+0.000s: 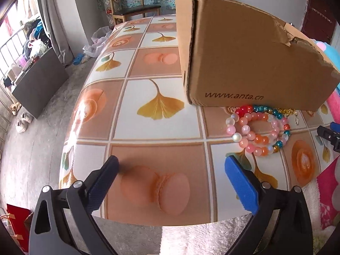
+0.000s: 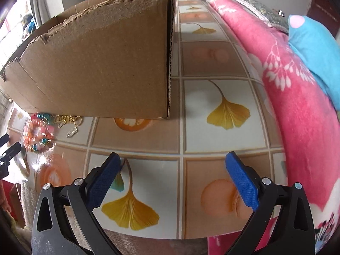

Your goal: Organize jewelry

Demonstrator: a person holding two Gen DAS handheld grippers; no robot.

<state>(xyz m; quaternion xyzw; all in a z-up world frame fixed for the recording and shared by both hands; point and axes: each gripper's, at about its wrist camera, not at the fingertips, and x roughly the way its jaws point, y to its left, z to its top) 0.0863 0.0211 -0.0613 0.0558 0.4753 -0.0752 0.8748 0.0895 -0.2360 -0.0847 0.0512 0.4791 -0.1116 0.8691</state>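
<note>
Patterned tablecloth (image 1: 161, 106) fills my views; beaded bracelets (image 1: 258, 130) lie right of centre beneath the cardboard box (image 1: 244, 53); left gripper (image 1: 172, 170) and right gripper (image 2: 173, 167) both gape empty

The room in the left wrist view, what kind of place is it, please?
Probably a lived-in home room, not a workshop: a wooden chair by the wall, shoes on the concrete floor, and a pink floral blanket beside the table.
</note>
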